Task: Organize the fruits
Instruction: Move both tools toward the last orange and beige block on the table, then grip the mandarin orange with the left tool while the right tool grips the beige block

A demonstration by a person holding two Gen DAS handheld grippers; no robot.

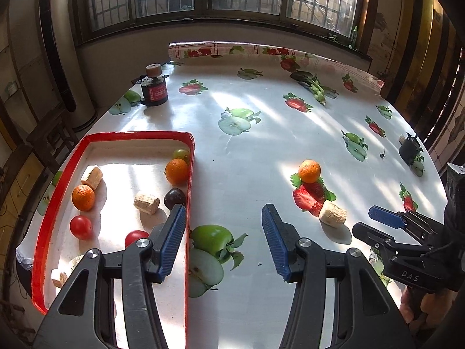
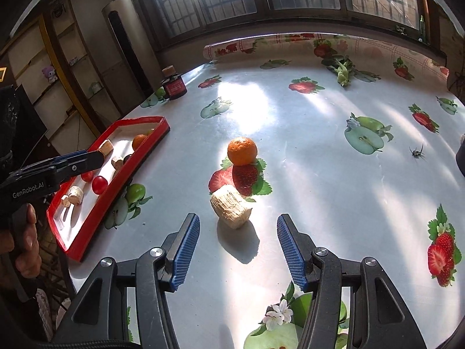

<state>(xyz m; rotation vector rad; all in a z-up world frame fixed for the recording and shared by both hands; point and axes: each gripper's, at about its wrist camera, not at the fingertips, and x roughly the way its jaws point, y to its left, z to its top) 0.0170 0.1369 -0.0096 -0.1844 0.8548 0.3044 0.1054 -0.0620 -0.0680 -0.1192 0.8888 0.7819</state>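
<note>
A red-rimmed tray at the table's left holds two oranges, two red tomatoes, a dark plum, a green grape and several pale cork-like chunks. On the table lie a loose orange and a pale chunk; both also show in the left wrist view, the orange and the chunk. My left gripper is open and empty over the tray's right rim. My right gripper is open and empty, just short of the chunk.
A dark jar with a cork lid stands at the table's far left. Leafy greens lie at the back. A small black object sits at the right edge. An insect sits on the fruit-print tablecloth.
</note>
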